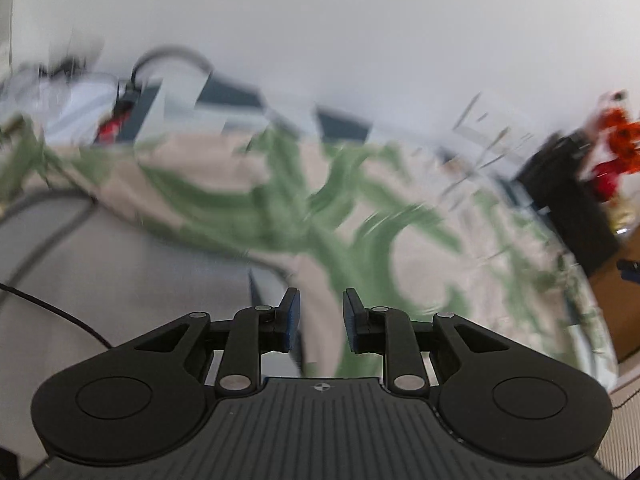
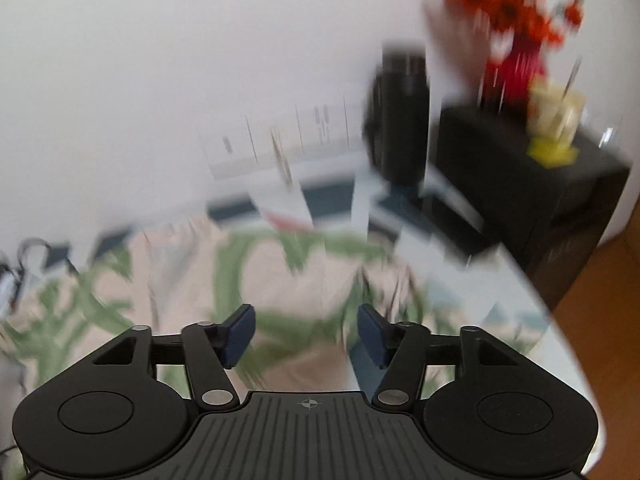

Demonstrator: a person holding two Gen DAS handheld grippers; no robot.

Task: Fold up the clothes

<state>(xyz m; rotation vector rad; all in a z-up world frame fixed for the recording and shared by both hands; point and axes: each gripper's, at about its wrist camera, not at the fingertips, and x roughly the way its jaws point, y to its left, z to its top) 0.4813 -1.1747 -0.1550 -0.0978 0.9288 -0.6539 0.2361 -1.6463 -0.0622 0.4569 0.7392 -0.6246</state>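
we've got the leaf-print cloth spread ahead of both grippers | a grey garment lies on its left part | the cabinet stands off to the right | flowers sit on top

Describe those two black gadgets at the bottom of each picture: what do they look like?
Both are alike: the left gripper and right gripper are matte black plastic, with a ribbed base, round discs either side, silver pivot pins, a small crosshair mark, and two fingers tipped with blue pads.
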